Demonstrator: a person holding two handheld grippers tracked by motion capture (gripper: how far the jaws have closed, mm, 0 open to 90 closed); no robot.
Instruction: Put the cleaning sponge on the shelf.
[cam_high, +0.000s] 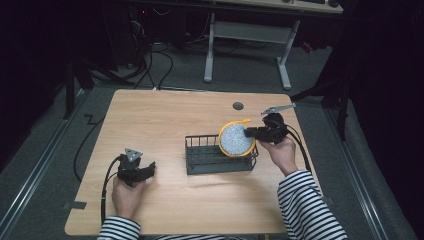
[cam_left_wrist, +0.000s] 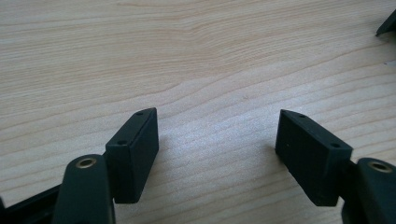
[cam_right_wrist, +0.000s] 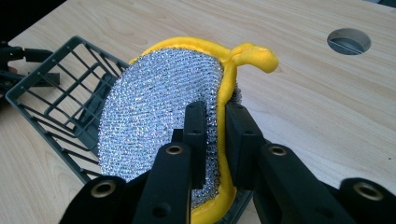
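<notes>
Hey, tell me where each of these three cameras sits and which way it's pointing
High view: above the person's side, looking forward and down on the table; striped sleeves, both hands, both tongs.
Left gripper view: rides the left tongs, looking along open jaws at bare tabletop.
Right gripper view: rides the right tongs, jaws shut on the yellow-rimmed scrubber above the rack.
Shared: high and right gripper views both show scrubber, rack and table hole.

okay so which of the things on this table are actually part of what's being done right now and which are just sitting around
In use: round silver-and-yellow scouring pad, pinched by the right gripper; grey wire basket under it.

Idle: left gripper, open over bare table; cable hole.
</notes>
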